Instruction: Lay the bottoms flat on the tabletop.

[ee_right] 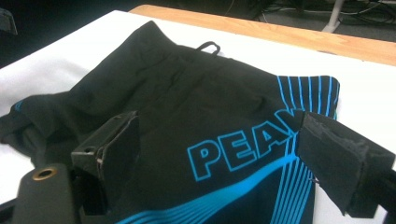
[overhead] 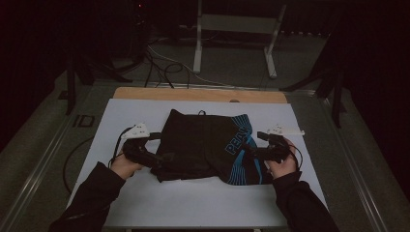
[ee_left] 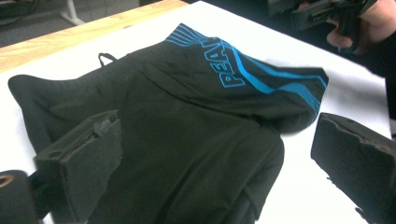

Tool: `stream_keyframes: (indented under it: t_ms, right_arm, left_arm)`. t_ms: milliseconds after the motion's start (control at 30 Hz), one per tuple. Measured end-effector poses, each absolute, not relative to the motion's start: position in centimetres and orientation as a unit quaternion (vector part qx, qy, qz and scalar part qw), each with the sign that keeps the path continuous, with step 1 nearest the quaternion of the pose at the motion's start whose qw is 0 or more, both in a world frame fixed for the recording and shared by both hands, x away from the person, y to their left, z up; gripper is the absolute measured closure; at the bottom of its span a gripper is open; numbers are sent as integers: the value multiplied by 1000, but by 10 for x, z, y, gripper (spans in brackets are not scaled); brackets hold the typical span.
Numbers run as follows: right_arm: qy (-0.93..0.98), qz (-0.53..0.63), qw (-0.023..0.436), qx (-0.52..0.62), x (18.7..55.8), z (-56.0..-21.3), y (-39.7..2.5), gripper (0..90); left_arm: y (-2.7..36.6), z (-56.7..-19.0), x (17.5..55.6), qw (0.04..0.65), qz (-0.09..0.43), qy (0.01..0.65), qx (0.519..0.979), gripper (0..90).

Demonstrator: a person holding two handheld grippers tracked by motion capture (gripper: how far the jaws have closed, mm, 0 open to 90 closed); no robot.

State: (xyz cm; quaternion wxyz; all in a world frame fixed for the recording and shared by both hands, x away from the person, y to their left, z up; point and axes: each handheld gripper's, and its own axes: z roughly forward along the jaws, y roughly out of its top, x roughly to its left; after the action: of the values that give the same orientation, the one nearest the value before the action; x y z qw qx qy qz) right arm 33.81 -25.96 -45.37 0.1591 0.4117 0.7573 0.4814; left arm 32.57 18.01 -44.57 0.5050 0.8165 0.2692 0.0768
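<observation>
White sheet (overhead: pixel 145 203) covers wooden table (overhead: pixel 193 94) (room dark).

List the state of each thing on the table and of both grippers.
black shorts: folded, lying flat on the white table cover, blue lettering face up.
loop: sticking out at the shorts' far edge.
left gripper: open, jaws astride the shorts' edge.
right gripper: open, over the lettering.

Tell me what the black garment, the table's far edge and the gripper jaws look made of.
Black garment: soft, matte knit fabric, probably synthetic sportswear; it creases and carries printed blue stripes and lettering.
Far edge strip: looks like wood or wood veneer, tan with a faint grain.
Left gripper jaws: seemingly dull black rubber or foam, rough-edged.
</observation>
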Motion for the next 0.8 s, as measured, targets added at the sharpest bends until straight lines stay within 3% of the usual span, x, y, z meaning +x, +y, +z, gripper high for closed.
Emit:
stream_keyframes:
  t_ms: [200, 433, 467, 533, 733, 800]
  right_arm:
    - [756, 486, 152, 412, 323, -458, -264, 144]
    - [763, 481, 153, 403, 312, -461, -263, 144]
    - [764, 481, 154, 402, 311, -461, -263, 144]
    - [764, 481, 153, 403, 309, -461, -263, 144]
    - [765, 481, 148, 402, 307, -462, -262, 144]
    - [766, 480, 150, 400, 307, -462, -261, 145]
  left_arm:
    - [192, -462, 310, 495, 74, 269, 823, 96]
    - [200, -489, 288, 457, 59, 244, 853, 284]
    - [201, -492, 286, 451, 59, 241, 857, 366]
    - [200, -497, 282, 431, 61, 234, 869, 409]
    - [186, -509, 283, 379, 74, 242, 890, 435]
    - [184, -514, 287, 363, 77, 256, 893, 483]
